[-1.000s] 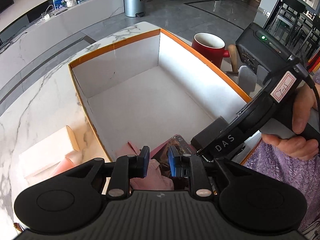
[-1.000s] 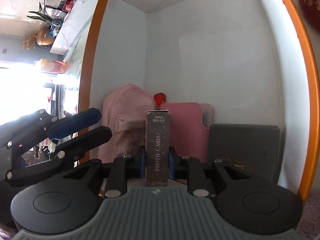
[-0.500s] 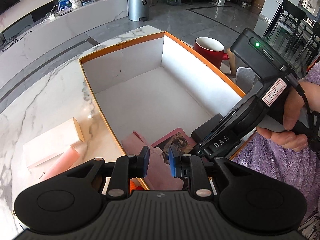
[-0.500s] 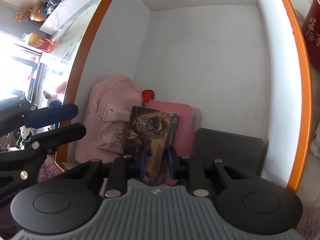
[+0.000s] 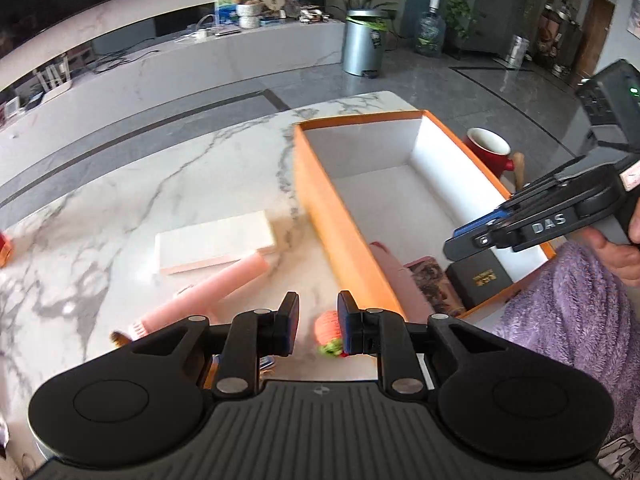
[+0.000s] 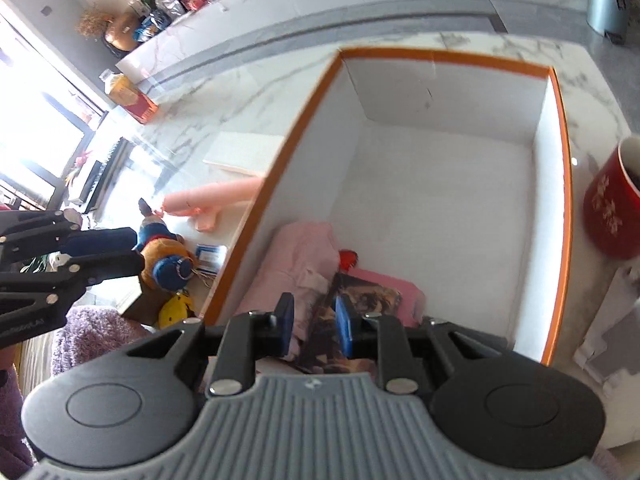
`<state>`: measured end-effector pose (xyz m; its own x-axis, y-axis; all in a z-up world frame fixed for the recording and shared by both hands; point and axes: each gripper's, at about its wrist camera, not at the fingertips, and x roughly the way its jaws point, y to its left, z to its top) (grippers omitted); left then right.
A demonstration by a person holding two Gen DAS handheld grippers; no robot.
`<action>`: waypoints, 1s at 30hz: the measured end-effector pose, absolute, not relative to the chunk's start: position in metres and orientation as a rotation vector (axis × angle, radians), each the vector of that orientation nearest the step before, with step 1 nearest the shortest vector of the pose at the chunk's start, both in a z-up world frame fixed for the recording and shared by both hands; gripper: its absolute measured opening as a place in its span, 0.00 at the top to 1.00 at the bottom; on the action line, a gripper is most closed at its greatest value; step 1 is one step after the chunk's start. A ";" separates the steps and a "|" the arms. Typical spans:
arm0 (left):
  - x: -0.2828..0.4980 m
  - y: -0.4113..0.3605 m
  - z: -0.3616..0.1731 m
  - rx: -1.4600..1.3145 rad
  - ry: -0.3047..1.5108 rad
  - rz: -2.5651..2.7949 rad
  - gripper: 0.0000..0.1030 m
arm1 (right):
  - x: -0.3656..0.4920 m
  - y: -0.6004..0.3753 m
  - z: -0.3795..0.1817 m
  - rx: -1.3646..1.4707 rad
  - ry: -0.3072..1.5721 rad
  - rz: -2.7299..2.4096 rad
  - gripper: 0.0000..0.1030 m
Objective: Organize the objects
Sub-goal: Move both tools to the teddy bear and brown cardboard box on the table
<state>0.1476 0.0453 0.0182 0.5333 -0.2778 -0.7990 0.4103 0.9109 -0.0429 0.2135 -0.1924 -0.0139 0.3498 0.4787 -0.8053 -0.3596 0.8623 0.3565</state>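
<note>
A marble table (image 5: 120, 208) holds an open box (image 5: 352, 240) with orange outer walls and a white inside. At the near end of the box lie a pink cloth pouch (image 6: 296, 256), a picture card box (image 6: 360, 304) resting flat on a pink case (image 6: 396, 288), and a black box (image 5: 480, 280) with small gold lettering too small to read.

The left gripper (image 5: 318, 322) hangs above the table just outside the box's long wall. Its jaws are opening and nothing is between them; a knitted strawberry (image 5: 330, 330) lies on the table below the gap.

The right gripper (image 6: 314, 322) hangs over the near end of the box. Its blue pads stand a little apart and grip nothing; the picture card box shows beneath them, lying loose. Seen from the left camera, its side bears the white letters "DAS", and a hand (image 5: 624, 248) in a fuzzy purple sleeve (image 5: 568, 320) holds it.

On the table beside the box lie a flat white box (image 5: 216, 246), a pink tube (image 5: 208, 292), and a stuffed bear (image 6: 164, 256). A red mug (image 6: 608, 208) with pale lettering, unreadable, stands on the box's other side.
</note>
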 end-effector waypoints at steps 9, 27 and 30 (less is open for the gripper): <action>0.125 0.117 0.007 0.086 0.952 -0.248 0.48 | 0.194 -0.099 0.000 0.017 0.986 0.740 0.74; 0.129 0.148 -0.080 0.178 1.128 -0.355 0.30 | 0.186 0.048 -0.082 -0.641 0.862 1.032 0.46; 0.131 0.151 -0.083 0.158 1.131 -0.362 0.31 | 0.188 0.061 -0.092 -0.746 0.828 1.073 0.44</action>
